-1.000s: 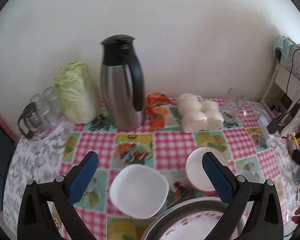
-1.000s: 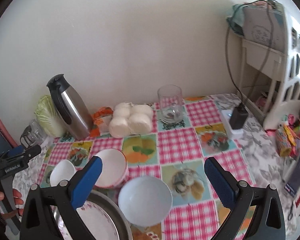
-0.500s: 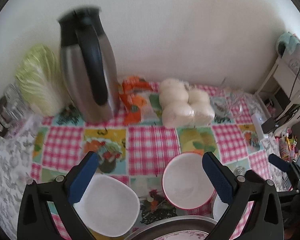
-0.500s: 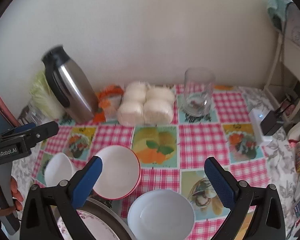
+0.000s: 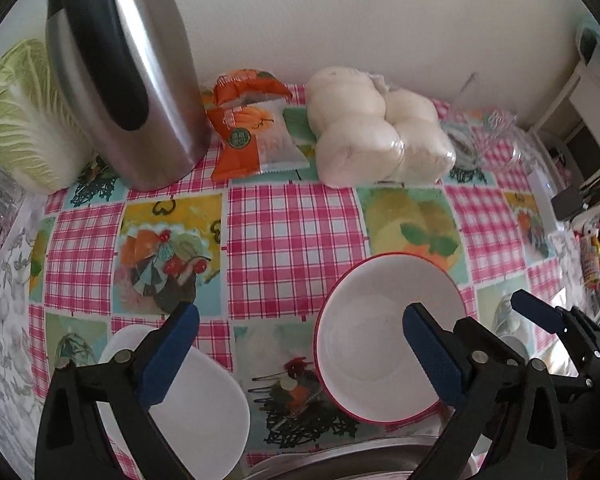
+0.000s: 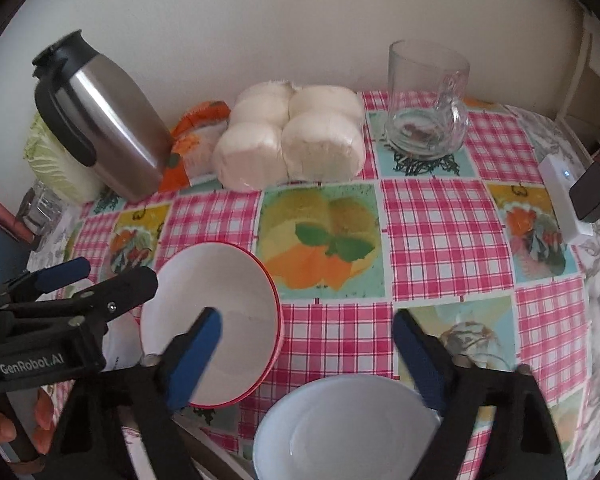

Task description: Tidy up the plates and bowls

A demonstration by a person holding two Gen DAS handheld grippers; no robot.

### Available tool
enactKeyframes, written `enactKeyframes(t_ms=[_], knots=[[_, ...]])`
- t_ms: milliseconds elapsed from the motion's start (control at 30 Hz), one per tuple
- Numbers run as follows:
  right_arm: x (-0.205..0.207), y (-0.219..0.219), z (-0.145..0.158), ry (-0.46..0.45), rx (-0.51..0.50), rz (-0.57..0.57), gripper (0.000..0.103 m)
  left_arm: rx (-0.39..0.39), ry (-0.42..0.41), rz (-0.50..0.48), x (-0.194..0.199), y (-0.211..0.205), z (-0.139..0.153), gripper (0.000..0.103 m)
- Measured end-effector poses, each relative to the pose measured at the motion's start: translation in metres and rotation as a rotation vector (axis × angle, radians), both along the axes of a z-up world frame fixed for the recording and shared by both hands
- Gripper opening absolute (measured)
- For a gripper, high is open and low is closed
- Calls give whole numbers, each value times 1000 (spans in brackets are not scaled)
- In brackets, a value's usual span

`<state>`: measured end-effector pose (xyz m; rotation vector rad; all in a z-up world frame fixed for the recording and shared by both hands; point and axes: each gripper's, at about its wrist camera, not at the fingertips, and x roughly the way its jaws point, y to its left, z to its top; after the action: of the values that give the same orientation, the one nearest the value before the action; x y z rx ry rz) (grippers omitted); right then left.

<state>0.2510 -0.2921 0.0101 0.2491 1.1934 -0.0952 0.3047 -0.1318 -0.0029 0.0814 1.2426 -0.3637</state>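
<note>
Left gripper (image 5: 300,348), black w/ blue pads: jaws wide apart, nothing held. It hangs low over the table, right pad above the inside of the white round bowl w/ red rim (image 5: 380,344), left pad over the white squarish bowl (image 5: 196,408). Right gripper (image 6: 308,356), same build: jaws also spread, empty, left pad over the red-rimmed bowl's right half, right pad beside the plain white round bowl (image 6: 348,428) at the bottom edge.

The three bowls sit apart on the pink-check tablecloth (image 5: 292,232); a metal-rimmed plate (image 5: 340,460) only just shows at the near edge. Farther back: steel thermos jug w/ black handle (image 5: 132,80), orange snack packets (image 5: 252,136), wrapped white buns (image 5: 376,132), glass mug (image 6: 428,100), cabbage (image 5: 20,120).

Step, as I read it: approach, prob. picking a first bowl to stack; nothing gripped yet. Next calls for one pad inside a rim, other outside, close on the wall, lift clear, nest it in a neighbour. Both tools crowd the red-rimmed bowl, so a clash is possible.
</note>
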Motion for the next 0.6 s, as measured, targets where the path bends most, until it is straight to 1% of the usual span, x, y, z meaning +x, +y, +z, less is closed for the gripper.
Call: enactKeyframes(t_ms=[33, 67, 100, 167, 233, 300, 433, 500, 600], knots=[[1, 1, -2, 6, 3, 4, 80, 6, 3, -5, 1, -1, -1, 76], [2, 1, -4, 12, 5, 9, 70, 8, 9, -9, 1, -1, -3, 71], [2, 2, -6, 18, 6, 12, 66, 11, 20, -11, 2, -2, -5, 67], [4, 2, -10, 30, 12, 12, 58, 10, 42, -17, 3, -3, -10, 64], [6, 3, -13, 39, 16, 14, 52, 21, 58, -28, 3, -6, -15, 51], [8, 5, -15, 45, 14, 20, 51, 47, 75, -34, 3, -10, -21, 50], [12, 10, -21, 61, 12, 42, 45, 49, 124, -36, 4, -14, -36, 39], [14, 11, -26, 74, 12, 45, 42, 66, 140, -44, 3, -19, -42, 34], [15, 12, -33, 91, 10, 49, 39, 74, 167, -52, 2, -23, -50, 32]])
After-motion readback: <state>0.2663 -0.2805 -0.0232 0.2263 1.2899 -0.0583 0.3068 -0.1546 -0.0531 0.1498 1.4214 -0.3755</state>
